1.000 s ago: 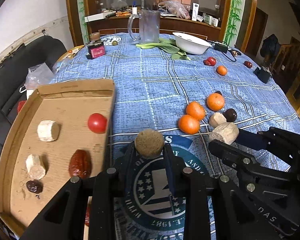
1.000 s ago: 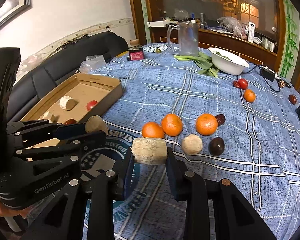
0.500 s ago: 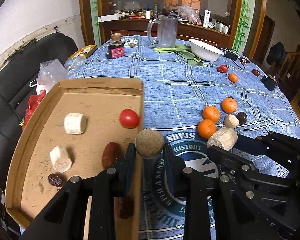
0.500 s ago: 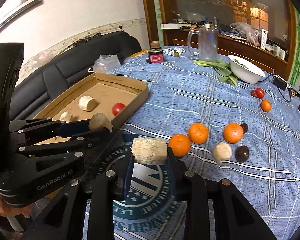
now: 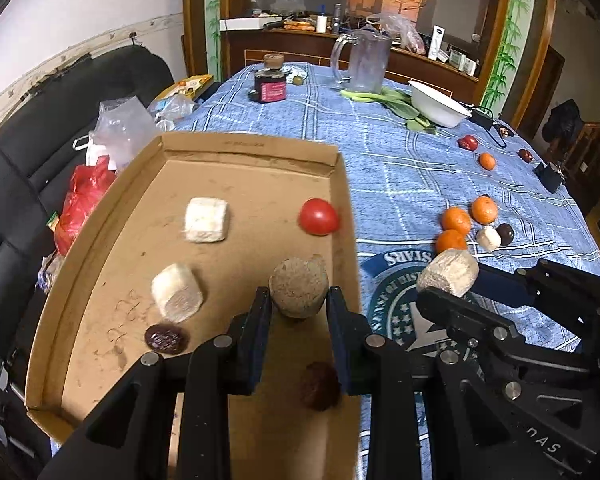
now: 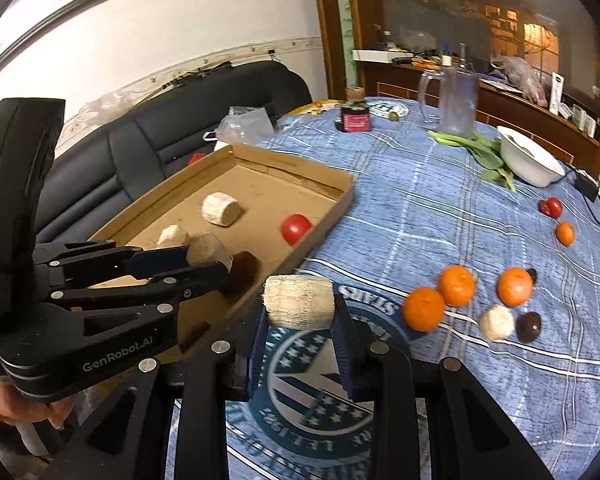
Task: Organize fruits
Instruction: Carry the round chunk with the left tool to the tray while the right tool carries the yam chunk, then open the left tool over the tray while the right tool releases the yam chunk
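Fruits belong in the cardboard tray (image 5: 100, 264), which hangs partly off the blue table (image 5: 400, 184). Push on it and it could tip. The left gripper (image 5: 298, 320) squeezes a round tan chunk (image 5: 298, 286) above the tray, by its right wall. Let go there and the chunk could roll out. The right gripper (image 6: 298, 332) squeezes a pale stubby chunk (image 6: 298, 300) above the table. Three oranges (image 6: 456, 285) sit loose nearby and could get bumped.

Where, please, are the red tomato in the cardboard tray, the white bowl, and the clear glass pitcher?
red tomato (image 5: 318, 216): left wrist view, middle of its red skin.
white bowl (image 6: 528, 162): right wrist view, outer wall below the rim.
glass pitcher (image 5: 368, 65): left wrist view, middle of its clear body.
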Demonstrator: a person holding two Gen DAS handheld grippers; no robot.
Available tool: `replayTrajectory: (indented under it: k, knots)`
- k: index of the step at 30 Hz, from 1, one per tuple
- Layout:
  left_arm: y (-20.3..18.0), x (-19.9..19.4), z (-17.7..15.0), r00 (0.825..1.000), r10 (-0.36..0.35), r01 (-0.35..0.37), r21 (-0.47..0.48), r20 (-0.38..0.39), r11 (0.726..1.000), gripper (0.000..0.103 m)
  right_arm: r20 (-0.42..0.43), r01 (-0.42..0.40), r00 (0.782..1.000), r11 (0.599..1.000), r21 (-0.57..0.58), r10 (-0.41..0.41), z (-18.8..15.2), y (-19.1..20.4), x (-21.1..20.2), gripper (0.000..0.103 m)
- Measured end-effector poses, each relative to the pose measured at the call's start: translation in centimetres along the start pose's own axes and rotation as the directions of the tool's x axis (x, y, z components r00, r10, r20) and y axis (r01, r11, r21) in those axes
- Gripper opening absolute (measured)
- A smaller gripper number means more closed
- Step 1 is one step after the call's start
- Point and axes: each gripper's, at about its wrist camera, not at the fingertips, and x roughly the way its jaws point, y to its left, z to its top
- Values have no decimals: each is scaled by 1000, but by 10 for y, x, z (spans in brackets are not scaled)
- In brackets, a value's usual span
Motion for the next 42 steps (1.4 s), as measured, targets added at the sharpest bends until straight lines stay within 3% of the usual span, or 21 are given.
replayTrajectory:
  k: [15, 24, 33, 42]
  knots:
    - [36, 9, -13, 998, 19, -21, -29, -61, 999, 27, -39, -56, 998, 997, -45, 54, 12, 30, 34, 34]
    - [49, 18, -14, 996, 29, -33, -43, -84, 999, 27, -37, -78, 996, 996, -49, 76, 35, 36, 58, 34]
    - [51, 26, 0, 995, 48, -51, -37, -86, 998, 27, -57, -84, 995, 996, -22, 82, 54, 32, 91, 34]
    - [54, 26, 0, 995, 19, -23, -33, -96, 999, 27, -100, -89, 991, 996, -6, 88, 61, 24, 115, 34]
